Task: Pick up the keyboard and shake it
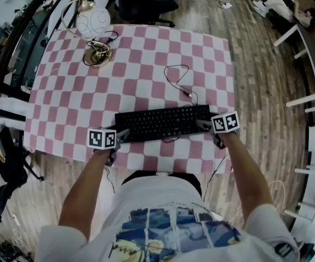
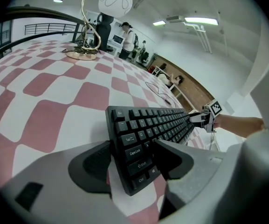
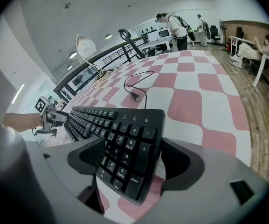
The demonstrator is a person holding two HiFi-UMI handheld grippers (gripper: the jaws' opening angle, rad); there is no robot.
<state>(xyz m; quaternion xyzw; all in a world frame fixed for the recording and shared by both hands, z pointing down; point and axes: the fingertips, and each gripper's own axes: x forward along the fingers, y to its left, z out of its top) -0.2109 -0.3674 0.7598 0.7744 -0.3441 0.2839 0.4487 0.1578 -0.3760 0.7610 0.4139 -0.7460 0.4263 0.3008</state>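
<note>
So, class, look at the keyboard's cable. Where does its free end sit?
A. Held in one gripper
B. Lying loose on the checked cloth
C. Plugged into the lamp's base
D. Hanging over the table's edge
B: the cable loops away from the keyboard, and its plug lies bare on the checked cloth, well apart from the lamp.

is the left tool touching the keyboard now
Cannot tell: the left gripper view shows the keyboard between the wide jaws of the left tool, with no plain contact or gap.
</note>
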